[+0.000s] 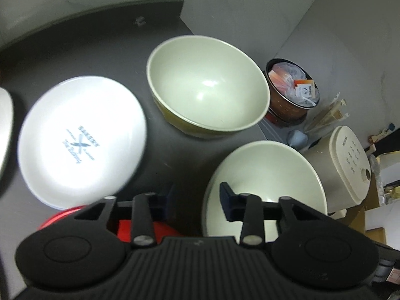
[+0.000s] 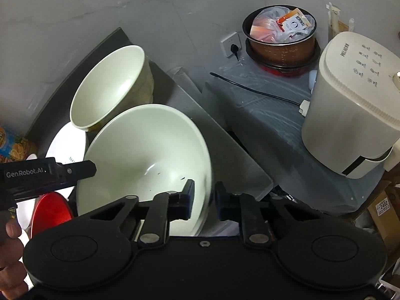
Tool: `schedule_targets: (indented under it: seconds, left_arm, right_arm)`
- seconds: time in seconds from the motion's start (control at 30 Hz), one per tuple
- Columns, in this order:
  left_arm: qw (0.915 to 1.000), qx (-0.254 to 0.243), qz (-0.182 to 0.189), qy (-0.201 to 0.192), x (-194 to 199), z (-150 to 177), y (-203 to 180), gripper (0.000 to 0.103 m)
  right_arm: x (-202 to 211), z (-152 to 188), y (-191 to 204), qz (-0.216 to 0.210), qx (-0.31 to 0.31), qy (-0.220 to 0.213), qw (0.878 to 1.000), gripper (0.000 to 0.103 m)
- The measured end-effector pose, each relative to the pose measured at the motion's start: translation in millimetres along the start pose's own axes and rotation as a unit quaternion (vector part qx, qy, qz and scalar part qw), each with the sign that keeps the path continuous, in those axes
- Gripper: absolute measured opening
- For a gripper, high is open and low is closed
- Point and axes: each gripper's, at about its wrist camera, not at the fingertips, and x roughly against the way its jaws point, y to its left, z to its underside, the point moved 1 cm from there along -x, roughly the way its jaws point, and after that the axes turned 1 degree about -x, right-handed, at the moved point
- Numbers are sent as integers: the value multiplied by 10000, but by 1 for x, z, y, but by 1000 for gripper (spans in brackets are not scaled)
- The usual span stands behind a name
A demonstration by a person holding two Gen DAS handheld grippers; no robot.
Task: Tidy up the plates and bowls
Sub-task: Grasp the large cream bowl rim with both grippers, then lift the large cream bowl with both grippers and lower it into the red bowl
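Observation:
A cream bowl with an olive outside [image 1: 207, 87] [image 2: 110, 87] stands at the back of the dark counter [image 1: 75, 50]. A wide shallow cream bowl [image 1: 267, 175] [image 2: 147, 157] sits nearer. A white plate with a blue logo [image 1: 80, 140] [image 2: 67, 147] lies at the left, above a red dish [image 1: 140, 227] [image 2: 51, 212]. My left gripper [image 1: 197, 200] is open and empty, its right finger over the shallow bowl's left rim. My right gripper [image 2: 203, 200] straddles that bowl's right rim with its jaws close on each side of it. The left gripper's body [image 2: 47, 172] shows in the right wrist view.
A cream rice cooker [image 1: 350, 165] [image 2: 350, 107] stands on a low grey unit [image 2: 262, 125] right of the counter. Behind it is a brown pot of packets [image 1: 292, 90] [image 2: 280, 35]. A wall socket with a black cord [image 2: 231, 45], a cardboard box [image 2: 382, 207] and a snack bag [image 2: 12, 145] are nearby.

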Motion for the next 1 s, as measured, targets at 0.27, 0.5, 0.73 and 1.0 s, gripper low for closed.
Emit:
schedule_targets:
  seconds: [0.27, 0.5, 0.73, 1.0]
  left_arm:
    - [9995, 180, 210, 156, -10, -2, 1, 9]
    - [9991, 256, 321, -131, 20, -6, 6, 9]
    - [9969, 279, 510, -538, 65, -10, 18, 9]
    - [9943, 254, 648, -813, 107, -2, 43, 9]
  right_arm:
    - [5, -1, 4, 45, 159, -145, 9998, 10]
    - [25, -6, 14, -98, 180, -425, 9989, 10]
    - [60, -11, 40, -201, 321, -813, 9960, 11]
    - [84, 11, 72, -239, 358, -1031, 9937, 11]
